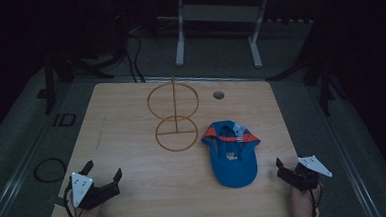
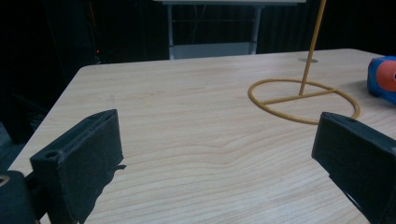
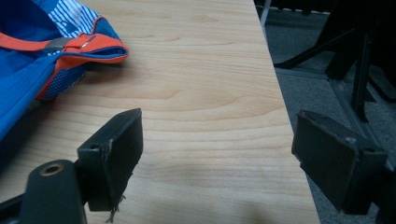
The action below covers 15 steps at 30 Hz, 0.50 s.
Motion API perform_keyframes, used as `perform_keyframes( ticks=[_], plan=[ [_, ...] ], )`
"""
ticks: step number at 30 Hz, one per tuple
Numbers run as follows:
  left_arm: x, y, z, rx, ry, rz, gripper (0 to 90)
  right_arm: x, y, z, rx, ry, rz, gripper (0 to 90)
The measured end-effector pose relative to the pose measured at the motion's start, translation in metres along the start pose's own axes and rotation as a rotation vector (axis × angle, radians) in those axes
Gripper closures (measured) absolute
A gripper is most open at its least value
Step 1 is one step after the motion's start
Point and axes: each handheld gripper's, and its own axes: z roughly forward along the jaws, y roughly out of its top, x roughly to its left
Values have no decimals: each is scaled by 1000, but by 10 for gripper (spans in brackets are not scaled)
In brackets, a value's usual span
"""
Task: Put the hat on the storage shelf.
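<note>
Right hand-held gripper (image 1: pixel 290 169), jaws spread and empty, sits just right of the blue cap (image 1: pixel 229 152).

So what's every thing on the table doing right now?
Blue fabric cap with orange trim: lying flat on the table, untouched.
Yellow wire stand with two rings: upright, nothing on it.
Left claw: open, holding nothing.
Right claw: open, holding nothing.

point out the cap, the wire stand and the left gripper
cap (image 1: pixel 231 159): high view, on its blue crown
wire stand (image 1: pixel 176 133): high view, on its base ring's crossbar
left gripper (image 1: pixel 102 170): high view, midway between its open fingers
</note>
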Motion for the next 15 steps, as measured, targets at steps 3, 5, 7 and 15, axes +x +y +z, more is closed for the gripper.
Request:
perform_keyframes(
  ticks=[3, 5, 7, 15],
  plan=[
    [-1, 1, -1, -3, 3, 21, 22, 0, 0, 0, -6, 22, -6, 165],
    [-1, 1, -1, -1, 0, 16, 22, 1, 1, 1, -10, 28, -8, 165],
    [-1, 0, -1, 8, -6, 18, 22, 1, 1, 1, -11, 41, -15, 165],
    [-1, 0, 0, 6, 0, 17, 22, -4, 5, -1, 4, 68, 30, 164]
  ],
)
